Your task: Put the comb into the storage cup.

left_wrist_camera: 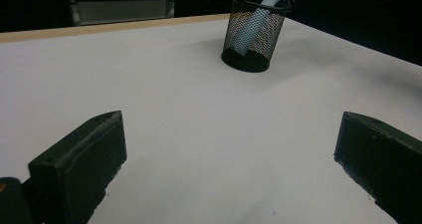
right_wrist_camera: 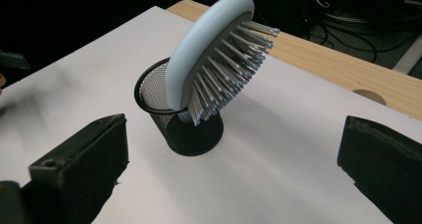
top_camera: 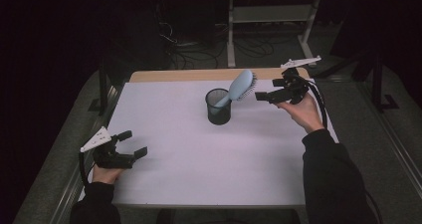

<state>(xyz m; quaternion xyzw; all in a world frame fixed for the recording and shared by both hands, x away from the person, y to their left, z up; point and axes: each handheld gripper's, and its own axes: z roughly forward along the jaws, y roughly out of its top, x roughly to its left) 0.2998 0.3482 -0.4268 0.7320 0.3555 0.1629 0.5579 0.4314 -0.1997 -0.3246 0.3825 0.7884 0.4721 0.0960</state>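
Observation:
A light blue hairbrush [top_camera: 240, 87] [right_wrist_camera: 209, 64] stands handle-down in a black mesh cup [top_camera: 218, 106] [left_wrist_camera: 253, 34] [right_wrist_camera: 186, 122] near the table's middle, its bristled head leaning out to the right. My right gripper [top_camera: 263, 89] [right_wrist_camera: 234, 169] is open just right of the brush head, jaws wide apart and holding nothing. My left gripper [top_camera: 132, 143] [left_wrist_camera: 229, 169] rests open near the front left of the white table top [top_camera: 199, 154], far from the cup.
The table's bare wooden strip [top_camera: 199, 75] runs along the far edge, with a hole [right_wrist_camera: 367, 95] in it. Beyond it are a white metal frame [top_camera: 271, 15] and cables [top_camera: 184, 50] on a dark floor.

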